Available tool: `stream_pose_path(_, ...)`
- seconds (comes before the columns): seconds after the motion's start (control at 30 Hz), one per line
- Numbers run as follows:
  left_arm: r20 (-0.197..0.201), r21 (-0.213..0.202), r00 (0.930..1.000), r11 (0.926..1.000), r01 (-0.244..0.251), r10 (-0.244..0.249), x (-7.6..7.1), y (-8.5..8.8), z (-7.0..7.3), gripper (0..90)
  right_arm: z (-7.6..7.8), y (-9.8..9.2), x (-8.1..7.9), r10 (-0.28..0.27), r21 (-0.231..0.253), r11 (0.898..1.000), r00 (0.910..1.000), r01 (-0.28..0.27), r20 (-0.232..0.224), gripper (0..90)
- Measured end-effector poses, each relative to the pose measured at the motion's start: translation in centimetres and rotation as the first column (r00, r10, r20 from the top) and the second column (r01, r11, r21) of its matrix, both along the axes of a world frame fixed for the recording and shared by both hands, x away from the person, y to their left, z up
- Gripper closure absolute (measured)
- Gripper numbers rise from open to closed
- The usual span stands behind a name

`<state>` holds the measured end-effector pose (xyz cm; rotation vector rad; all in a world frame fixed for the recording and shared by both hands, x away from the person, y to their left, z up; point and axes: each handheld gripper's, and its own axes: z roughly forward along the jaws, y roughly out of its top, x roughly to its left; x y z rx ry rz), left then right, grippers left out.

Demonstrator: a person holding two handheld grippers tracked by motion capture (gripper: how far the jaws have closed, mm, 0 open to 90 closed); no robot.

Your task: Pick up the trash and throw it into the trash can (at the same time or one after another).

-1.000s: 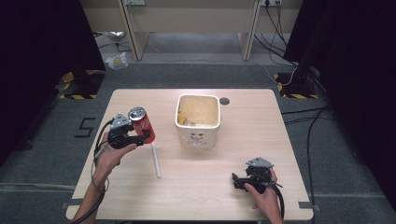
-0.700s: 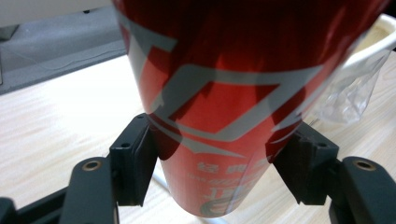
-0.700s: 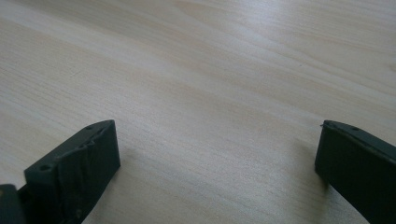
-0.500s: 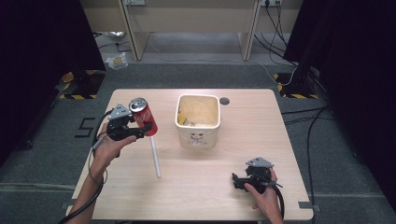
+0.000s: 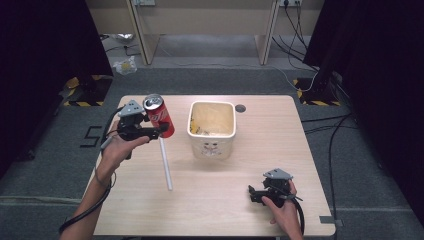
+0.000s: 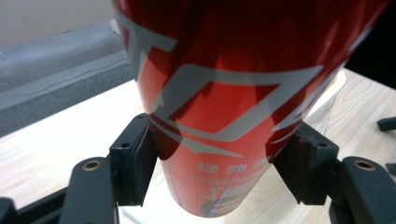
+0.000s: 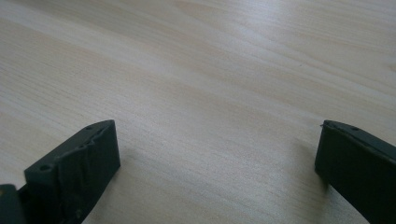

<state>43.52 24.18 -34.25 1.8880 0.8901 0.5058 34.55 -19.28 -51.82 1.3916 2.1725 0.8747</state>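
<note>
My left gripper is shut on a red soda can and holds it tilted above the table's left side. Up close in the left gripper view, the can sits clamped between both black pads, with my left gripper squeezing its lower half. A cream square tub stands at the table's middle, to the right of the can. A white tube lies on the wood below the can. My right gripper rests open near the front right, and in its own view my right gripper has bare wood between its jaws.
A small dark round hole sits in the tabletop behind the tub. Cables trail over the grey floor at the right. A crumpled bag lies on the floor beyond the table's far left.
The left gripper has lifted the can higher and carried it a little toward the far side. The right gripper has stayed put.
</note>
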Motion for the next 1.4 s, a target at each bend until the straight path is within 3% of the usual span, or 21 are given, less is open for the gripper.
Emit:
stream_pose_path(0.2,0.010,-0.001,0.9998,0.9998,0.020,-0.020,0.6,-1.1,1.2,34.3,0.0,0.0,0.0,0.000,0.001,1.000,1.0000,0.000,0.002,0.3)
stream_pose_path(0.73,0.007,-0.009,0.9983,0.9982,0.059,-0.059,1.6,-3.3,2.3,34.3,0.0,0.0,0.0,0.000,0.001,1.000,1.0000,0.000,0.001,0.2)
stream_pose_path(1.4,-0.022,-0.014,0.9948,0.9949,0.099,-0.100,4.2,-8.2,1.3,34.2,0.0,0.0,0.0,0.000,0.001,1.000,1.0000,0.000,0.000,0.3)
